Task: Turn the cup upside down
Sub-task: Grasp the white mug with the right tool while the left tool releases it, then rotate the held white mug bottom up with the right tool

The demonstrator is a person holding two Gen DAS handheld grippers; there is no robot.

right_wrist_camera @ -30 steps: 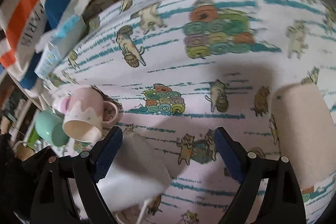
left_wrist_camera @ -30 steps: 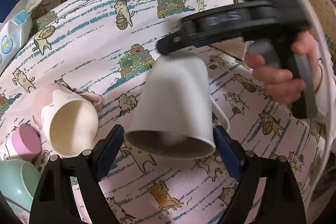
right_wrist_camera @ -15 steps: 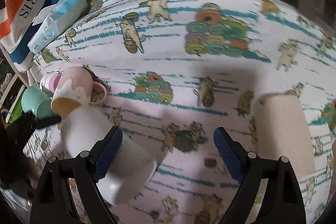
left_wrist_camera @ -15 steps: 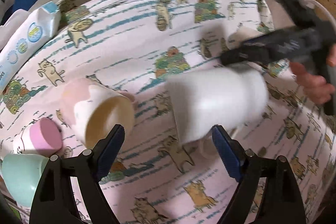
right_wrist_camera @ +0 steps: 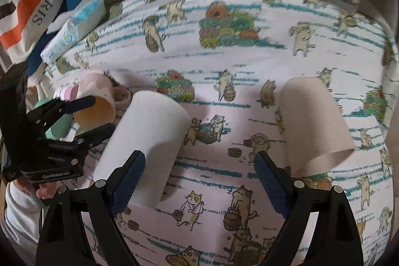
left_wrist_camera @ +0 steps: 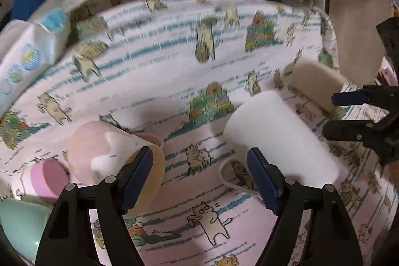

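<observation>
The white cup (left_wrist_camera: 279, 133) (right_wrist_camera: 147, 141) lies on its side on the cat-print cloth (left_wrist_camera: 174, 81) (right_wrist_camera: 249, 66) covering the desk, its long axis slanting across the surface, closed base toward the far edge, mouth toward the near edge. Its handle rests on the cloth. The left tongs (left_wrist_camera: 199, 181) are spread wide and hold nothing; the right pad is just beside the cup. The right tongs (right_wrist_camera: 199, 181) are likewise spread and hold nothing. A pink mug (left_wrist_camera: 112, 153) (right_wrist_camera: 96, 101) lies left, a beige cup (left_wrist_camera: 314, 81) (right_wrist_camera: 314, 126) right; bare cloth lies between.
</observation>
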